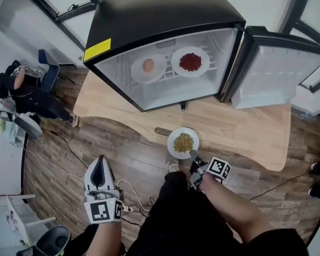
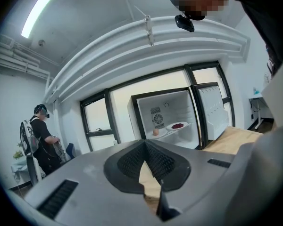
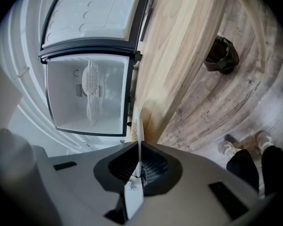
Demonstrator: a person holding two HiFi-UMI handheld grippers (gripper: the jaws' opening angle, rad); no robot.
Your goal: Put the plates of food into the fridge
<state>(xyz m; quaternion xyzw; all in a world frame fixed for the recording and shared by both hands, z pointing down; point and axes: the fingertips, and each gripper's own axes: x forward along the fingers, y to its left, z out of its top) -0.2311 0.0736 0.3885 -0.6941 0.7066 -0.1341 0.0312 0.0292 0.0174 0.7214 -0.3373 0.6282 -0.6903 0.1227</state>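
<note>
A white plate of yellowish food sits at the front edge of the wooden table. My right gripper is shut on its near rim; in the right gripper view the plate stands edge-on between the pads. The small black fridge stands open on the table. On its shelf are a plate with a pale round item and a plate of red food. My left gripper hangs low at the left over the floor, shut and empty, its tips meeting.
The fridge door is swung out to the right over the table. A person and a blue chair are at the far left. Cables lie on the wood floor, and a dark object sits on the floor.
</note>
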